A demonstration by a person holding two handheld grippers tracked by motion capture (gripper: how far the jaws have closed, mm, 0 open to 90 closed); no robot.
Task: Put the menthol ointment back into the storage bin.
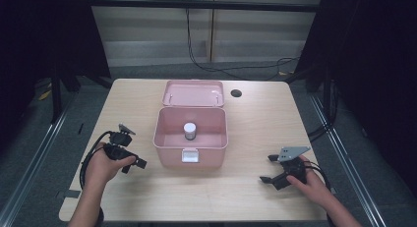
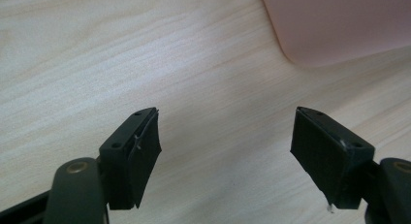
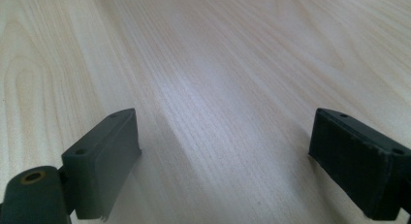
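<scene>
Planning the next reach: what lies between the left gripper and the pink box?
Only bare table. In the high view, the left gripper sits left of the pink box, apart from it, with plain wood between.

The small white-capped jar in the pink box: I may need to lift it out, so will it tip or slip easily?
The jar stands upright and alone on the floor of the pink box, so a sideways nudge would probably tip it. Its round body may roll once down. The smooth-looking cap could slip in a gripper.
</scene>
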